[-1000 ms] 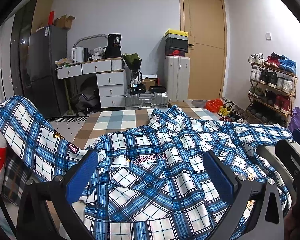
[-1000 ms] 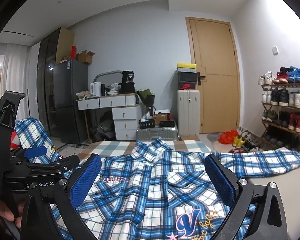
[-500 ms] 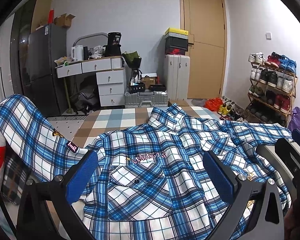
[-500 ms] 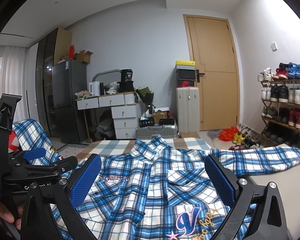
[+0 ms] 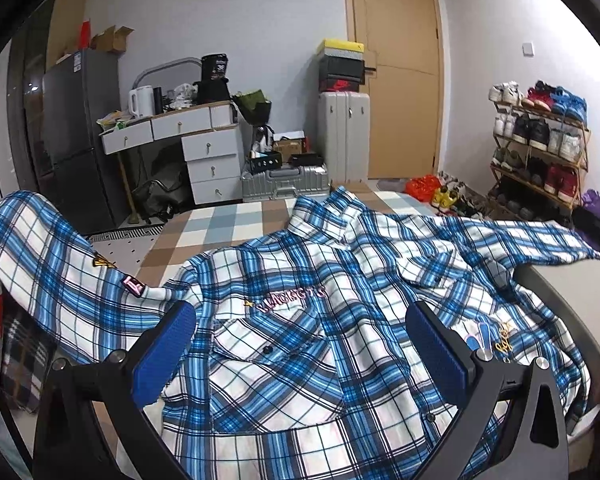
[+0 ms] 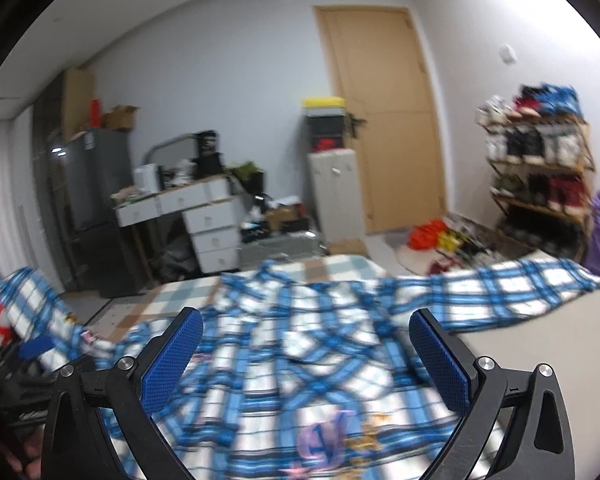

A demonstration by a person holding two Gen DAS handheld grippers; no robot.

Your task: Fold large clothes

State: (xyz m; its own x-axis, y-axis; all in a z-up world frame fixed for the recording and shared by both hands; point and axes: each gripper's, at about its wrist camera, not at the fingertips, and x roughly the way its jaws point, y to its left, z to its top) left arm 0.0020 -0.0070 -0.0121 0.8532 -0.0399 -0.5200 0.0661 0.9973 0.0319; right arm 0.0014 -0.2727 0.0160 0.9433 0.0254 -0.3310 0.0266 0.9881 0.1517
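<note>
A blue and white plaid shirt (image 5: 308,320) lies front up and rumpled on a bed, collar away from me. Its left sleeve (image 5: 52,264) drapes over something at the left; its right sleeve (image 6: 512,292) stretches out flat to the right. My left gripper (image 5: 300,344) hovers open above the shirt's chest, nothing between its blue pads (image 5: 168,348). My right gripper (image 6: 304,356) is open too, over the shirt's lower front near an embroidered patch (image 6: 328,436). The right wrist view is blurred.
The bed's grey surface (image 5: 572,292) shows at the right, a checked cover (image 5: 228,224) at the far end. Beyond stand a white drawer desk (image 5: 196,148), a dark fridge (image 5: 80,132), a suitcase (image 5: 342,136), a wooden door (image 5: 396,68) and a shoe rack (image 5: 540,148).
The right gripper has swung right and tilted, blurring its view and showing more of the right sleeve. It has left the left wrist view. The left gripper barely moved.
</note>
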